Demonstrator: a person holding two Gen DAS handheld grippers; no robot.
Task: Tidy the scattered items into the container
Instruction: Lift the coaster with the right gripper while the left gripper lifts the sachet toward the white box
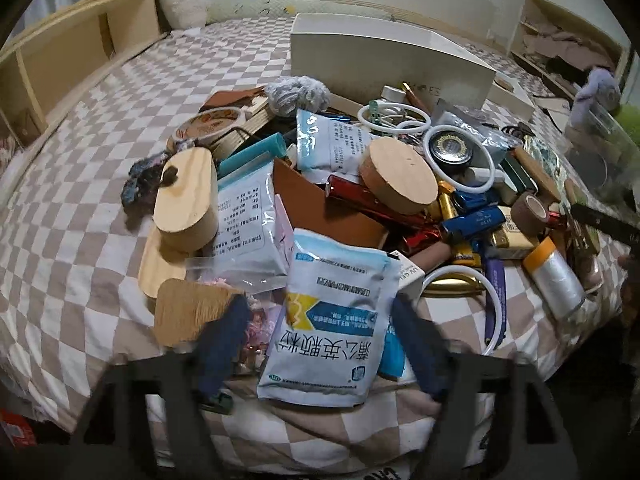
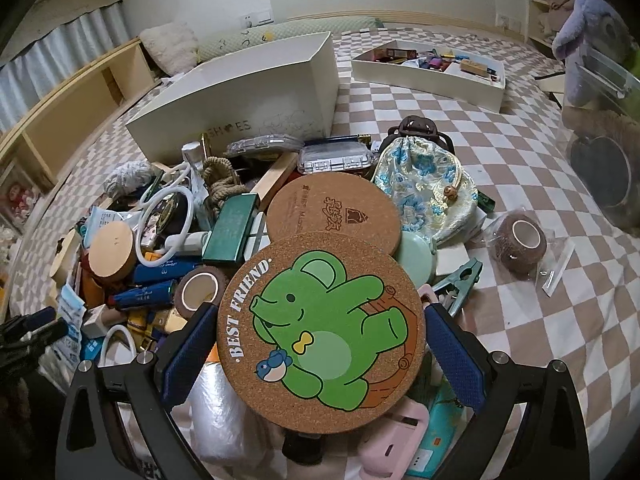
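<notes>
Your right gripper [image 2: 320, 344] clamped the cork coaster [image 2: 320, 332] by its edges, near the pile; light, stiff, held fine. Left gripper [image 1: 320, 344] stood open around the soft, slippery pouch [image 1: 332, 320], untouched. White box [image 2: 256, 92] sat far.

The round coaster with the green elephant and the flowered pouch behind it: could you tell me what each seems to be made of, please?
The coaster looks like cork: a speckled, grainy brown face, matte, with a flat printed cartoon. The pouch seems to be woven brocade fabric: soft folds, a slight sheen and blue flowers on cream. Whether it is silk or synthetic I cannot tell.
</notes>
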